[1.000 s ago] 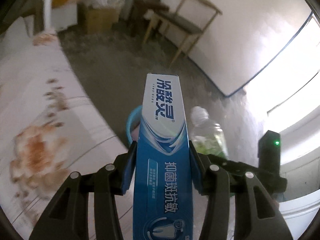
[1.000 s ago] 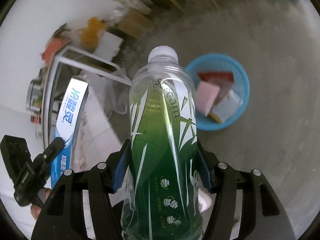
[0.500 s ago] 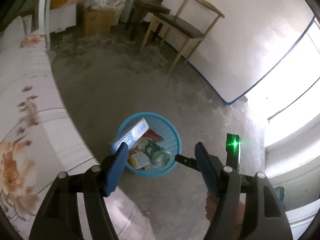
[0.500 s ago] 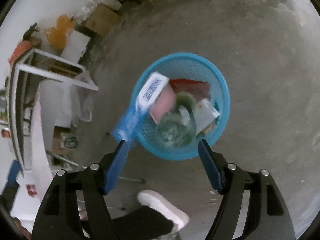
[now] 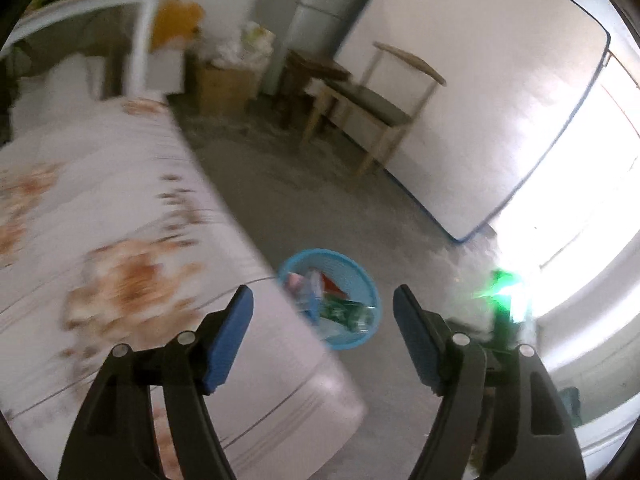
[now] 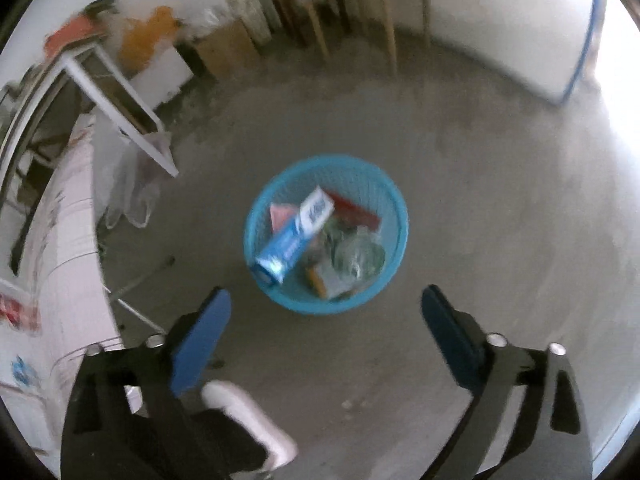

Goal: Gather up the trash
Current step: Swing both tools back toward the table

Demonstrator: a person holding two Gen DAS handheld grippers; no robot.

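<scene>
I am looking down at the blue basket [image 6: 326, 236] sitting on the grey floor [image 6: 480, 200]. The box [image 6: 294, 236] is leaning inside it on the left, and the bottle [image 6: 358, 256] is lying inside on the right. My right claw [image 6: 325, 310] is hanging above the basket's near rim, its jaws opening wide with nothing between them. My left claw [image 5: 323, 304] is opening too and holding nothing. In its view the basket [image 5: 362, 280] is sitting past the fingertips, right beside the bed [image 5: 120, 240].
</scene>
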